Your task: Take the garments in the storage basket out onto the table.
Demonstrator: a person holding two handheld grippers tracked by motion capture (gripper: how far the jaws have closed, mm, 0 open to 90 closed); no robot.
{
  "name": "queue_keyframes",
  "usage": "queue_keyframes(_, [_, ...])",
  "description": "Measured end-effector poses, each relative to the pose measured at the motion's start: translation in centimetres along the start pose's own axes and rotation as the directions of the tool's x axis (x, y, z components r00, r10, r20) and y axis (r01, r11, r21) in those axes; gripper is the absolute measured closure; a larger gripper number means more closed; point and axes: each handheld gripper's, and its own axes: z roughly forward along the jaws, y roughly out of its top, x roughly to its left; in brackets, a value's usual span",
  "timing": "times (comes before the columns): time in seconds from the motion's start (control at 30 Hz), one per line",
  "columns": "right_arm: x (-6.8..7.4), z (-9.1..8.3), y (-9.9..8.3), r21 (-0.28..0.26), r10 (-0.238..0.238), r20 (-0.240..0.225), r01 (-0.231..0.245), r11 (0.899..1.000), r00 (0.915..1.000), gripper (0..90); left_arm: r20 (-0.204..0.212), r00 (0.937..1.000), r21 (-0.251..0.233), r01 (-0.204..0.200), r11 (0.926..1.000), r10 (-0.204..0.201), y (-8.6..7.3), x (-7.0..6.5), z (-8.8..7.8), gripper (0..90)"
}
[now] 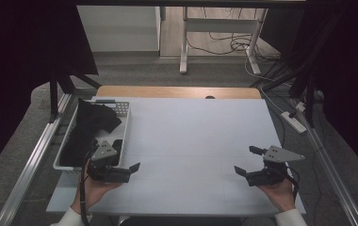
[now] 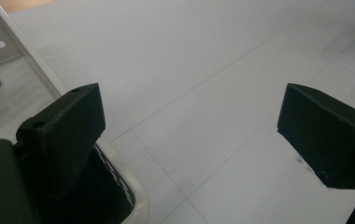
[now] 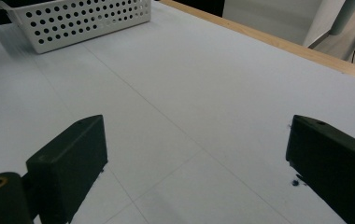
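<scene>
A white perforated basket (image 1: 126, 123) stands at the table's left edge with a black cloth (image 1: 90, 126) heaped inside it. My left gripper (image 1: 126, 158) hovers at the basket's near right corner, open, with nothing between its jaws. In the left gripper view the wide-apart jaws of my left gripper (image 2: 189, 112) frame bare table, with the basket rim (image 2: 136, 198) just below the left jaw. Over the table's near right part my right gripper (image 1: 245, 160) is also open and holds nothing. In the right gripper view, my right gripper (image 3: 196, 140) points at the basket (image 3: 82, 18) far off.
The white table top (image 1: 191, 132) has a wooden strip (image 1: 177, 92) along its far edge. Metal rails run down both sides of the table. A power strip (image 1: 294, 120) and cables lie on the floor at the right, and desk legs stand behind.
</scene>
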Motion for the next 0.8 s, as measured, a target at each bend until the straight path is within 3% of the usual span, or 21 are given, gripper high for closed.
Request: queue_keyframes(0.8, [0.1, 0.0, 0.2, -0.002, 0.004, -0.003, -0.004, 1.0, 1.0, 5.3, -0.014, 0.9996, -0.008, -0.024, 0.9997, 0.024, 0.9, 0.1, -1.5, 7.9])
